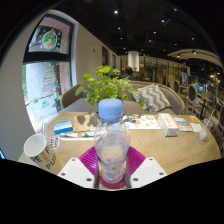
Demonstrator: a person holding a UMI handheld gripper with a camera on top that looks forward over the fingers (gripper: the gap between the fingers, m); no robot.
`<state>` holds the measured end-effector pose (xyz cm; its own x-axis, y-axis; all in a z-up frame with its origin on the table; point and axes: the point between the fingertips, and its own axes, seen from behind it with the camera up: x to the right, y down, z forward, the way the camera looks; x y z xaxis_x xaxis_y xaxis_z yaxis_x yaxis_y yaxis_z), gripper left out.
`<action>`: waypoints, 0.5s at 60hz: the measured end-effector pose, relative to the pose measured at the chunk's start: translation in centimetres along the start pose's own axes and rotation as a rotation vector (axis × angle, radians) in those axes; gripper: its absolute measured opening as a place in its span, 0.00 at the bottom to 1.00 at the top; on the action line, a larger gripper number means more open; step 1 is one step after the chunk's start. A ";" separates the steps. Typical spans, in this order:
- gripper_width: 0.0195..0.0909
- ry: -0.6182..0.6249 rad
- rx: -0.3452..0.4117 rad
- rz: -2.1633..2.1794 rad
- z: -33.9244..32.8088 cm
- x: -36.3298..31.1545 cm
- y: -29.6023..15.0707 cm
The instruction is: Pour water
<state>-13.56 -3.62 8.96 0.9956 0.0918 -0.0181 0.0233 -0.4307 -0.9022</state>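
A clear plastic water bottle [111, 140] with a pale blue cap stands upright between my gripper's [111, 168] fingers. Both magenta pads [89, 160] press against its sides, so the gripper is shut on the bottle. The bottle's base is hidden behind the fingers. A white mug [35, 147] with a patterned side sits on the wooden table [170, 148] to the left of the fingers.
A leafy green plant [108, 86] in a pot stands beyond the bottle. Papers, cards and a small white box [168, 124] lie on the far side of the table. A striped cushion [152, 97] and chairs sit behind.
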 end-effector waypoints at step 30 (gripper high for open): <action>0.92 0.009 -0.095 0.057 -5.8 0.9 0.3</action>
<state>-12.10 -8.85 11.18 0.9963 0.0573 -0.0637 -0.0249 -0.5182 -0.8549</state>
